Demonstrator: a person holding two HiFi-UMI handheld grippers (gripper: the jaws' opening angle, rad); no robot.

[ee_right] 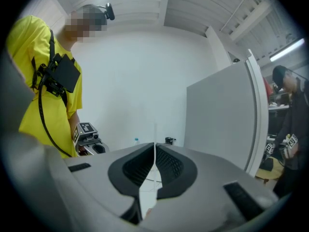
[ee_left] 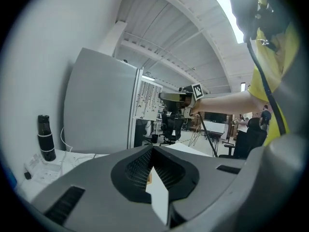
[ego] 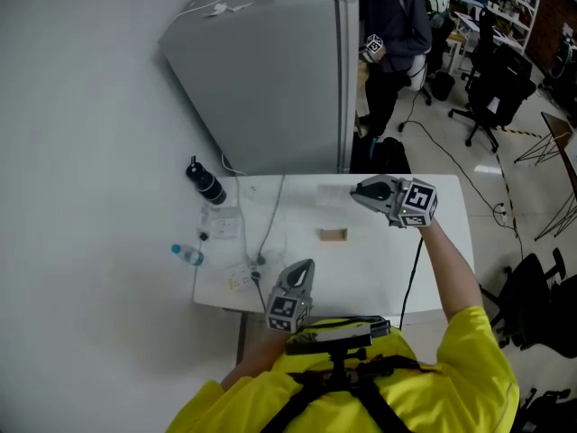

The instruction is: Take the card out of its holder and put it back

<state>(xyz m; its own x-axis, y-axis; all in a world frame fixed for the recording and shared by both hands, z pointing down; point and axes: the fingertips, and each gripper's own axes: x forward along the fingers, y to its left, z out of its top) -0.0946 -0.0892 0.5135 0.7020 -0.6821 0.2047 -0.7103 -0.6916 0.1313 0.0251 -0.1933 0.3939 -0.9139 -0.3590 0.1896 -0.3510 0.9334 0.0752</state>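
A small tan card holder [ego: 333, 234] lies flat near the middle of the white table [ego: 442, 242]. My right gripper [ego: 358, 193] hovers above the table's far right part, beyond the holder. In the right gripper view a thin card [ee_right: 154, 132] stands edge-on between the closed jaws and sticks out past the tips. My left gripper [ego: 304, 267] is low at the table's front edge and points toward the holder. Its jaws are together with nothing between the pads. A sliver of the tan holder [ee_left: 148, 176] shows through the slit below them.
A black bottle [ego: 206, 183] and a small water bottle [ego: 187, 254] stand at the table's left side, with cables [ego: 267, 228] and papers beside them. A grey panel [ego: 270, 70] rises behind the table. Another person [ego: 392, 34] and office chairs [ego: 491, 88] are further back.
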